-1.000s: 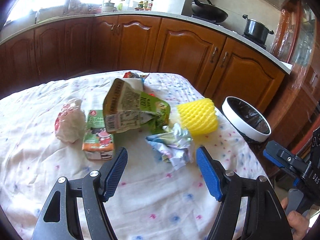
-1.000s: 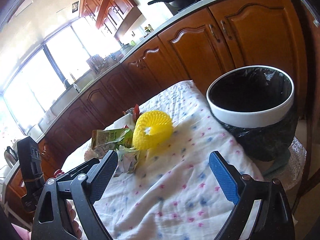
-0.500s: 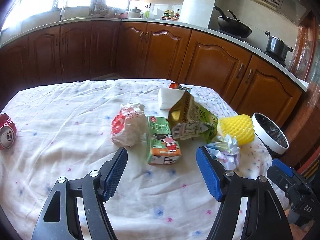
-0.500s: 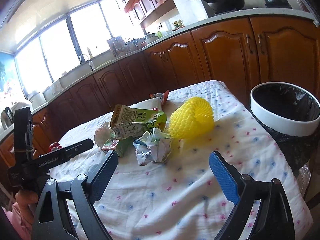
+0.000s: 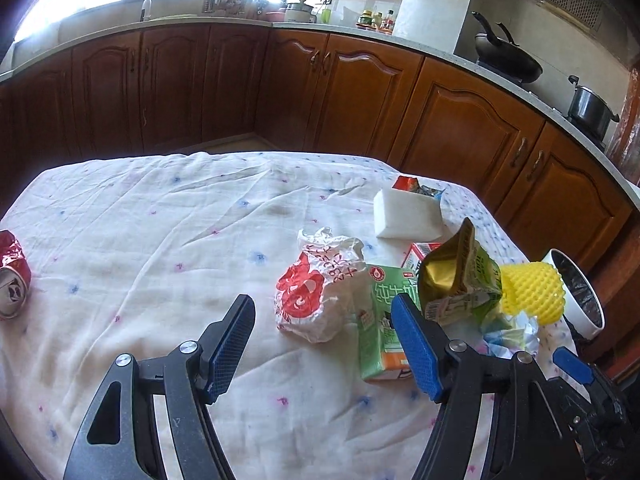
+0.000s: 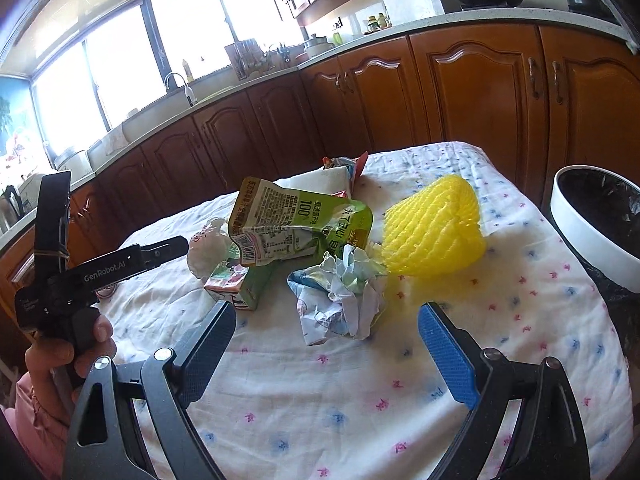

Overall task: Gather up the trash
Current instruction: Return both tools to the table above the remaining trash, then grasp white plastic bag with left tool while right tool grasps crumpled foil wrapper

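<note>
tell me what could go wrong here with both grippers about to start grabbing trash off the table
The trash is piled tight: the green pouch leans on the milk carton, so grabbing one may drag or topple the others. The loose tablecloth is wrinkled and could get pinched with the crumpled paper. The bin stands just beyond the table edge, so light pieces like the yellow foam net could miss it.

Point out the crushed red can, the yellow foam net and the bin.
crushed red can (image 5: 12, 274): left wrist view, on its dented side.
yellow foam net (image 6: 434, 226): right wrist view, mid mesh wall.
bin (image 6: 580, 236): right wrist view, on its white rim.
</note>
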`<control>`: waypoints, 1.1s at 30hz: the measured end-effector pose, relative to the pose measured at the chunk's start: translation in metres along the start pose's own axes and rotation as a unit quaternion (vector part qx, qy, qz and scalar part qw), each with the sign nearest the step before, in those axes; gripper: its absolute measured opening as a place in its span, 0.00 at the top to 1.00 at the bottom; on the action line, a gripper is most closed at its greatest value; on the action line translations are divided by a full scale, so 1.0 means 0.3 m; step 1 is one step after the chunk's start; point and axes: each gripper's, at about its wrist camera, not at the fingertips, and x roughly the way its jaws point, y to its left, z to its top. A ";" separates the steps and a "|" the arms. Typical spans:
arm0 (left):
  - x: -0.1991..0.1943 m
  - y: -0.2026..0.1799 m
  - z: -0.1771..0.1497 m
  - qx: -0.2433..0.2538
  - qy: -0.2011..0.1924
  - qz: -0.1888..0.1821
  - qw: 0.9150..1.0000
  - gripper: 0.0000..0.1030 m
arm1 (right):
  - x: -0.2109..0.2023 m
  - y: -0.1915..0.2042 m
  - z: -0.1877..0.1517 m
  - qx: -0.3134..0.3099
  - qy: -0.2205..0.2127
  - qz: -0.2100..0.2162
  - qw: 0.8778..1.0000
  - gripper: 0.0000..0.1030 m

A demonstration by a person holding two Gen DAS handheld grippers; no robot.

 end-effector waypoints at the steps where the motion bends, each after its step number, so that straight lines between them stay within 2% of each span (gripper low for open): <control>1: 0.017 0.005 0.007 0.000 0.003 0.002 1.000 0.33 | 0.008 0.004 0.001 -0.001 0.002 0.000 1.000 0.09; 5: 0.080 0.007 0.018 0.002 0.020 0.002 1.000 0.35 | 0.045 0.019 0.008 -0.007 0.012 0.000 1.000 0.11; 6: 0.096 0.005 0.014 0.003 0.024 0.001 1.000 0.41 | 0.059 0.021 0.011 -0.010 0.015 -0.001 1.000 0.13; 7: 0.109 0.007 0.014 0.003 0.031 -0.002 1.000 0.52 | 0.070 0.023 0.011 -0.011 0.020 -0.003 1.000 0.14; 9: 0.134 0.010 0.010 0.002 0.044 -0.005 0.999 0.65 | 0.098 0.021 0.010 -0.009 0.035 -0.005 0.999 0.26; 10: 0.136 0.013 0.010 0.002 0.042 -0.005 0.999 0.66 | 0.107 0.017 0.008 -0.007 0.040 -0.006 0.999 0.29; 11: 0.134 0.015 0.010 0.002 0.040 -0.006 0.999 0.68 | 0.116 0.013 0.007 -0.005 0.045 -0.008 0.999 0.39; 12: 0.127 0.014 0.011 0.003 0.038 -0.006 0.999 0.71 | 0.122 0.012 0.006 -0.003 0.049 -0.009 0.999 0.52; 13: 0.120 0.014 0.013 0.003 0.034 -0.006 0.999 0.73 | 0.128 0.009 0.005 -0.003 0.053 -0.008 0.999 0.59; 15: 0.091 0.014 0.011 0.003 0.026 -0.004 1.000 0.74 | 0.125 0.010 0.002 -0.003 0.054 -0.007 0.999 0.65; 23: -0.082 -0.027 -0.014 0.014 -0.009 -0.026 1.000 0.75 | 0.026 0.026 0.011 -0.007 0.026 0.015 1.000 0.69; 28: -0.148 -0.102 -0.048 0.031 -0.012 -0.059 0.998 0.75 | -0.062 -0.007 0.012 0.006 0.006 0.018 1.000 0.69; 33: -0.177 -0.196 -0.072 0.060 -0.005 -0.092 0.994 0.75 | -0.138 -0.079 0.012 0.024 -0.013 0.003 1.000 0.69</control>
